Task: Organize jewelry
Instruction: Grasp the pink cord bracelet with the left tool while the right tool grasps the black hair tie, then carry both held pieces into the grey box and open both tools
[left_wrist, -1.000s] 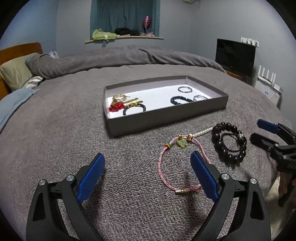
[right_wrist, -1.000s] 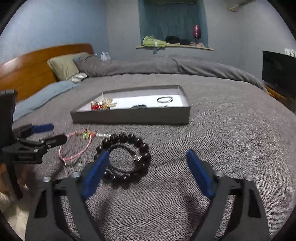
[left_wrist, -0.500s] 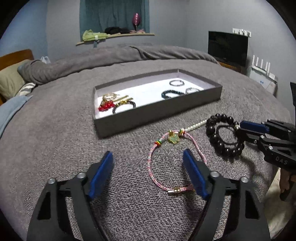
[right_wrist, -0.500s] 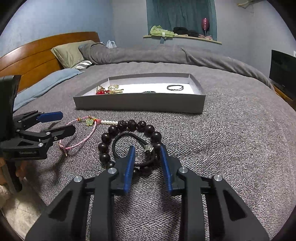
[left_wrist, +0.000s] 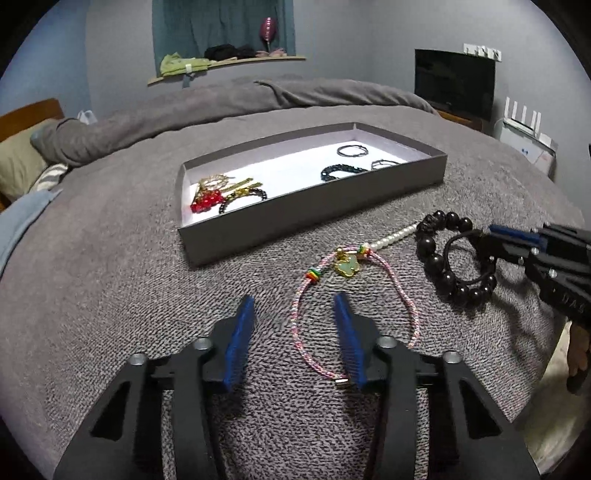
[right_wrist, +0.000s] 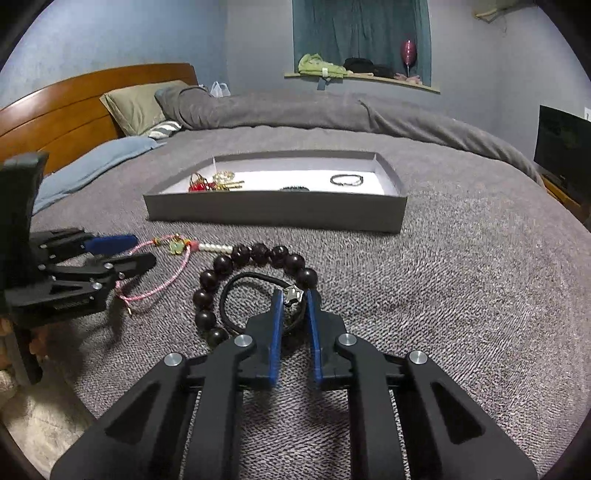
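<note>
Right hand-held gripper (right_wrist: 294, 301), jaws just closing, pinches the black cord bracelet (right_wrist: 251, 280) inside the dark bead bracelet (right_wrist: 258, 253). Left hand-held gripper (left_wrist: 293, 321), jaws closing yet partly apart, straddles the pink cord bracelet (left_wrist: 400, 291) on the bed (left_wrist: 110, 277).

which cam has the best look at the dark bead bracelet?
Right wrist: the dark bead bracelet lies close and central, beads distinct, with the right gripper shut on the thin black band inside its ring. Left wrist shows the bracelet smaller, near the right edge, but as a whole ring.
</note>
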